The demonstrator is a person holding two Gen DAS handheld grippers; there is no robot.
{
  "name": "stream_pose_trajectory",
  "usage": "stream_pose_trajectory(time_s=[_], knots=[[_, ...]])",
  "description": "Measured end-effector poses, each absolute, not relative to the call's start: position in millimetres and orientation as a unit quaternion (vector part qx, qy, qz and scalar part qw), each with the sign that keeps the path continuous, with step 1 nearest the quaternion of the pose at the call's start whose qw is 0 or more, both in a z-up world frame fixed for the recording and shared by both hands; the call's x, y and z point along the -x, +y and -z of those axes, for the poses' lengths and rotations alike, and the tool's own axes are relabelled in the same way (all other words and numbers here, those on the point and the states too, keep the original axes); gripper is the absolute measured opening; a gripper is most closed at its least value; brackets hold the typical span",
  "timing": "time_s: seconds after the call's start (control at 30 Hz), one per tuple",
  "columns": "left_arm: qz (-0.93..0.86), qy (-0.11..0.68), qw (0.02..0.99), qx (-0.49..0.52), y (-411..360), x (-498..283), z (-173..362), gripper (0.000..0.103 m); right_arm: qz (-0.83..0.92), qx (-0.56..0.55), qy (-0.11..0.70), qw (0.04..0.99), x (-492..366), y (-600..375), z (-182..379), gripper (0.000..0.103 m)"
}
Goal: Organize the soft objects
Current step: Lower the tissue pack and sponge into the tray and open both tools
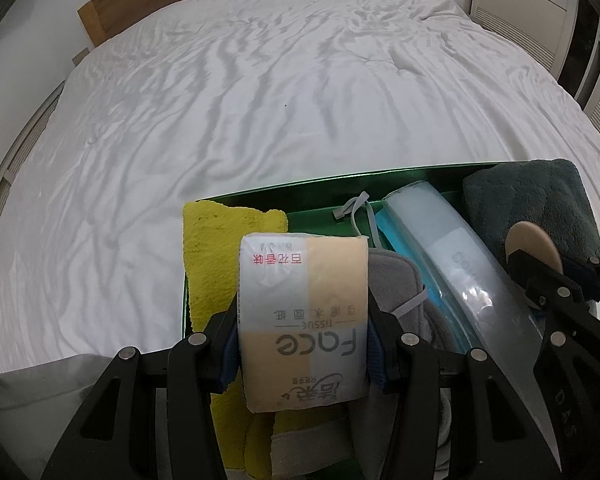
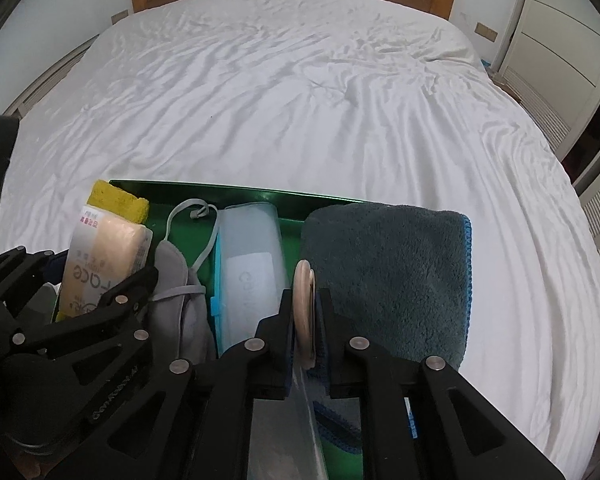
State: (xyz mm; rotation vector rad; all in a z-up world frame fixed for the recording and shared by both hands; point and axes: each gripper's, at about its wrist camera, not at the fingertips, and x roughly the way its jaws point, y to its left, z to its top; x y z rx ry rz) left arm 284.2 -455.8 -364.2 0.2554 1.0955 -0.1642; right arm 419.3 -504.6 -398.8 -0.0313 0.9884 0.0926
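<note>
Jaws of the left gripper [image 1: 303, 354] pinch a tissue pack [image 1: 304, 320] above the green tray [image 1: 320, 188] at lower centre; right gripper [image 2: 306, 334] nips a beige puff [image 2: 303, 312]. Placing step; next, lower each into a free gap and release.

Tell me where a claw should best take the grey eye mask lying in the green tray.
Probably the grey eye mask at its bunched upper end, from above. It lies wedged between the tissue pack and the clear pouch, so its sides look blocked.
</note>
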Motion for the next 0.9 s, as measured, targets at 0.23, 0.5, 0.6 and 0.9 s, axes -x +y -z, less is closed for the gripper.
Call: stream_pose_trajectory(time_s=[0.23, 0.5, 0.6, 0.9], knots=[[0.078, 0.516, 0.844, -0.124, -455, -283, 364, 0.047, -0.049, 0.018, 0.464, 0.884, -411, -503, 390, 0.037], [0.075, 0.498, 0.855, -0.123, -453, -281, 351, 0.062, -0.049, 0.016, 0.454, 0.890, -401, -504, 378, 0.042], [0.076, 0.495, 0.858, -0.118, -451, -281, 345, 0.063, -0.046, 0.011, 0.450, 0.892, -398, -506, 372, 0.045], [0.086, 0.478, 0.868, -0.104, -450, -273, 324, 0.064, -0.035, 0.007, 0.436, 0.899, -378, -509, 350, 0.047]])
